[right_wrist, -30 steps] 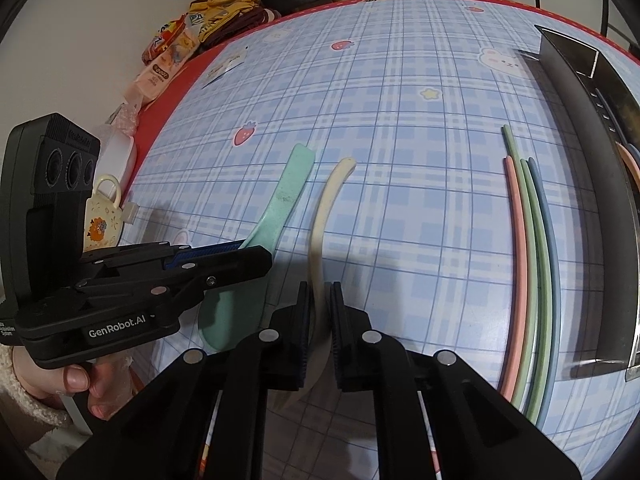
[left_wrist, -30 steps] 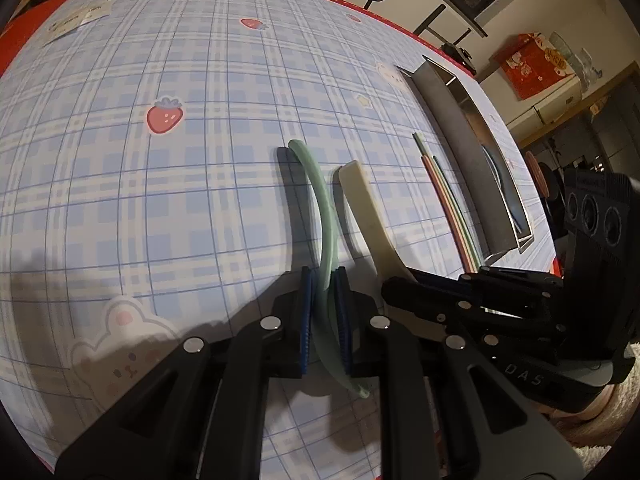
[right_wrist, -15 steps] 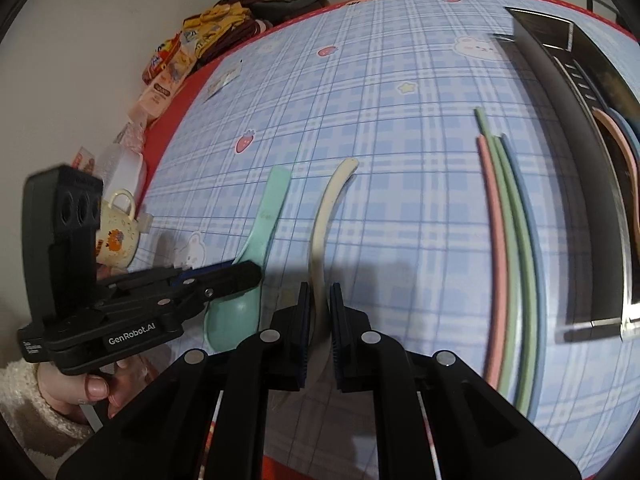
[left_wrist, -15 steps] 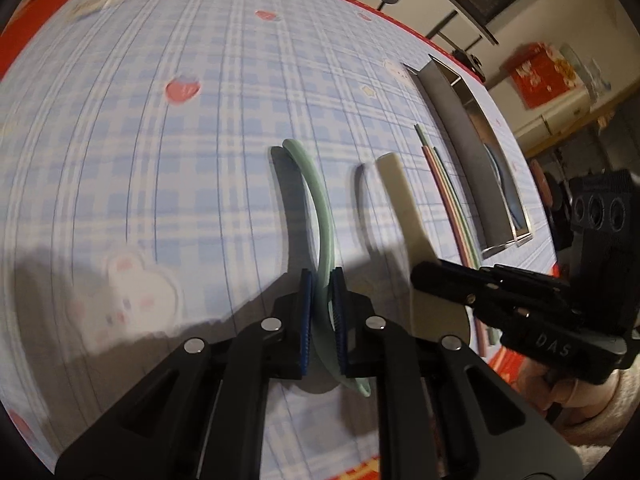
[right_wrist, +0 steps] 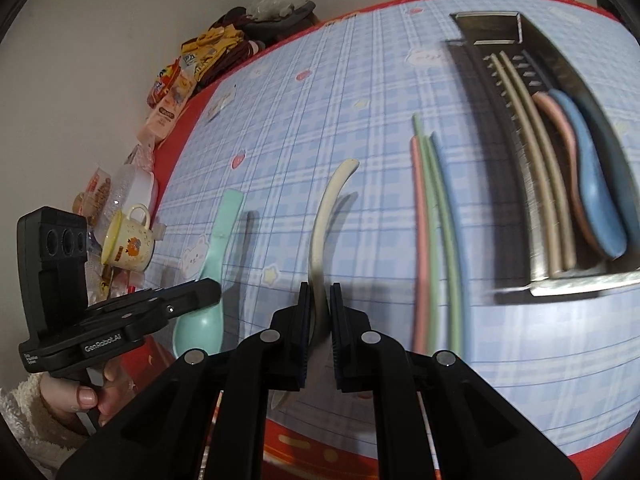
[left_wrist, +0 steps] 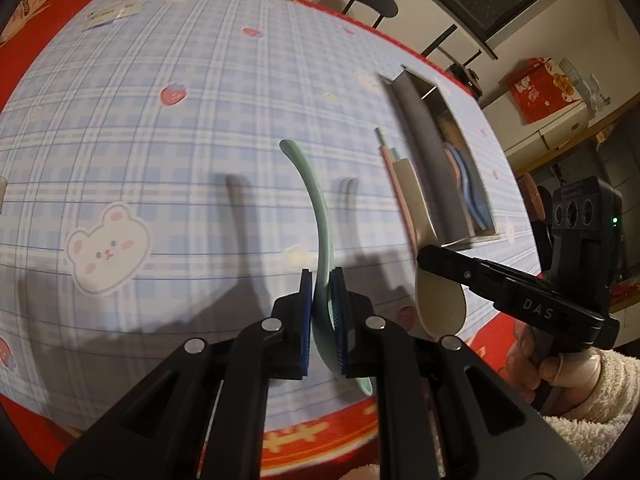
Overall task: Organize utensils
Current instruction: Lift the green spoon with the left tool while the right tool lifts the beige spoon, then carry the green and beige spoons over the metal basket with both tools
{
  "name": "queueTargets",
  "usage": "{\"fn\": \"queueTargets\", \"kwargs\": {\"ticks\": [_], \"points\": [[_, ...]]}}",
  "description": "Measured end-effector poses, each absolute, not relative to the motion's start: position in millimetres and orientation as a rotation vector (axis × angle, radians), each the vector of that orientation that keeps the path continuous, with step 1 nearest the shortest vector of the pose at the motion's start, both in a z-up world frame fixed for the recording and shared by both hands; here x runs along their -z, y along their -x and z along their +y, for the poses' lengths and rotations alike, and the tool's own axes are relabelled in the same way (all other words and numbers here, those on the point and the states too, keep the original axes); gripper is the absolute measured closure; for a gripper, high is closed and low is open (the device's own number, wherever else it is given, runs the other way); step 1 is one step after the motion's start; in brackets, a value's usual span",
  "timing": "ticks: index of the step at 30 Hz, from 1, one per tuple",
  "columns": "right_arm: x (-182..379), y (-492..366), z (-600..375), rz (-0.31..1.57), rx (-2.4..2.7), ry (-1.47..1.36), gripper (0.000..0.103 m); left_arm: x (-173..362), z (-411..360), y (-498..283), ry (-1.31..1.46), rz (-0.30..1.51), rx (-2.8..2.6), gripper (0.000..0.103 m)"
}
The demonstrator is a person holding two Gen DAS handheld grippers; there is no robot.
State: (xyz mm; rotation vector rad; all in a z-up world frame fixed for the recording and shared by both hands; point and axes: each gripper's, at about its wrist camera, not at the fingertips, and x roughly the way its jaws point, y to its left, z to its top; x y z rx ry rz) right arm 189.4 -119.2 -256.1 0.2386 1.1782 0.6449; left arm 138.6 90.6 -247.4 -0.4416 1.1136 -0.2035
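My left gripper [left_wrist: 322,276] is shut on a mint green spoon [left_wrist: 316,200], held edge-on above the cloth, handle pointing away. My right gripper [right_wrist: 319,290] is shut on a cream spoon [right_wrist: 326,216], also lifted, handle forward. In the left wrist view the cream spoon [left_wrist: 438,308] and the right gripper [left_wrist: 424,256] show at the right. In the right wrist view the green spoon [right_wrist: 208,280] and the left gripper [right_wrist: 210,290] sit at the left. Pink, green and blue chopsticks [right_wrist: 434,232] lie on the cloth beside a metal tray [right_wrist: 560,286] holding beige chopsticks, a pink spoon and a blue spoon [right_wrist: 592,176].
A blue plaid tablecloth [left_wrist: 160,160] with bear and strawberry prints covers the table, red border at the near edge. A yellow cup [right_wrist: 130,244], a plastic container and snack packets crowd the table's left side. A black chair [left_wrist: 372,0] stands beyond the far edge.
Both grippers have risen and pulled back with their spoons, now clear of the cloth with shadows beneath. The tray and chopsticks have come closer to the middle of both views.
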Motion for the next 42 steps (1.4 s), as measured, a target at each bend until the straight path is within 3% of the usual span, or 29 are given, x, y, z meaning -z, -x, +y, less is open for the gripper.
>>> {"fn": "queueTargets", "kwargs": {"ticks": [23, 42], "points": [[227.7, -240.3, -268.0, 1.053, -0.557, -0.227, 0.093, 196.7, -17.8, -186.4, 0.479, 1.003, 0.241, 0.090], [253.8, -300.5, -259.2, 1.110, -0.609, -0.141, 0.093, 206.5, -56.8, -226.7, 0.503, 1.031, 0.216, 0.090]]}}
